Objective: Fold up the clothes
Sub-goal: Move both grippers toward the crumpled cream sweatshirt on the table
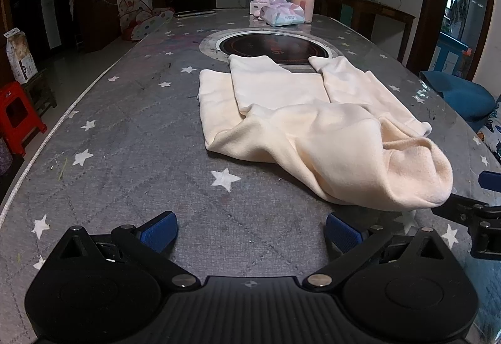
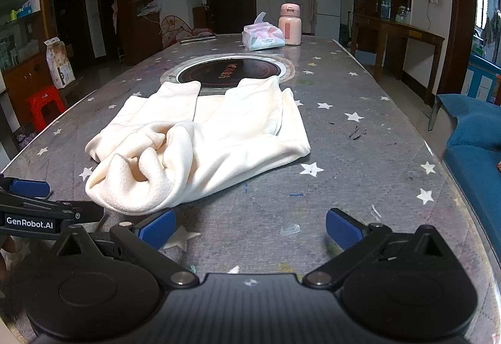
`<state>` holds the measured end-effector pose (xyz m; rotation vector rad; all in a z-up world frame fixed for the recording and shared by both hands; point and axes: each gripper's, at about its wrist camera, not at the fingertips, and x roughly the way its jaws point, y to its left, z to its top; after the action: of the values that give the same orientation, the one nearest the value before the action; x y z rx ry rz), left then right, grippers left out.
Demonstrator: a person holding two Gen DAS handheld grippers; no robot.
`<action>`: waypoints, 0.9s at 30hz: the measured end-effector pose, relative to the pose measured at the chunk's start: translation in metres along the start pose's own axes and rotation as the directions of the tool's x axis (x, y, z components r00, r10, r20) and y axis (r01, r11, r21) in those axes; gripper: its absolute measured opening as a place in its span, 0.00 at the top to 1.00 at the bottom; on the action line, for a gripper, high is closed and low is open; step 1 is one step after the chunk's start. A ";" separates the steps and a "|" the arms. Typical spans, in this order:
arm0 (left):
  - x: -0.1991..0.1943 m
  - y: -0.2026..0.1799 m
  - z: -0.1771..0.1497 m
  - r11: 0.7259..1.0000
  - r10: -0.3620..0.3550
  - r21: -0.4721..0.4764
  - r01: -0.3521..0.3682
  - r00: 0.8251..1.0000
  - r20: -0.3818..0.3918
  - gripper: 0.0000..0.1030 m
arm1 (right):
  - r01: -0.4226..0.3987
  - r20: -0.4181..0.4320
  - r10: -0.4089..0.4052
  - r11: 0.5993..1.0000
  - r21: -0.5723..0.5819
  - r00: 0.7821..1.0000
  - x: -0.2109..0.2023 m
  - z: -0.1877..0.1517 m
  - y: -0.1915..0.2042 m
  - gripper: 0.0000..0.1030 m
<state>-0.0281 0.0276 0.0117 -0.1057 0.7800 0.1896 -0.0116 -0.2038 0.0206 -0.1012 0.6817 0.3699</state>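
Nearest, we see the left gripper (image 1: 252, 229) with its blue pads (image 1: 156, 231) spread wide, grasping nothing, low over the table (image 1: 125, 140). The right gripper (image 2: 250, 228) is likewise released and empty; its pads stand apart over bare star-printed cloth. Each gripper's fingers show at the edge of the other's view, just beside the garment. Beyond them we find the cream garment (image 1: 297, 125), lying on the table's middle, partly folded: its near end is bunched and rolled, and its far sleeves are laid flat. These sleeves overlap the round cooktop (image 1: 272, 46) set into the table. Farthest stand a tissue pack (image 1: 283, 15) and a pink flask (image 1: 303, 1).
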 end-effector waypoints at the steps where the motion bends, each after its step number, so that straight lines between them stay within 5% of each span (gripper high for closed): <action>1: 0.000 0.000 0.000 1.000 0.001 0.000 -0.001 1.000 -0.001 0.00 | -0.001 0.000 0.001 1.000 0.000 1.000 0.000 0.000 0.000 0.00; 27: 0.002 0.010 0.022 1.000 0.029 -0.004 -0.029 0.999 0.022 0.00 | -0.022 0.014 0.022 1.000 -0.017 1.000 -0.001 0.017 0.001 0.00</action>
<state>-0.0139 0.0413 0.0253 -0.0950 0.7597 0.2196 -0.0028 -0.1998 0.0344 -0.1067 0.6660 0.3973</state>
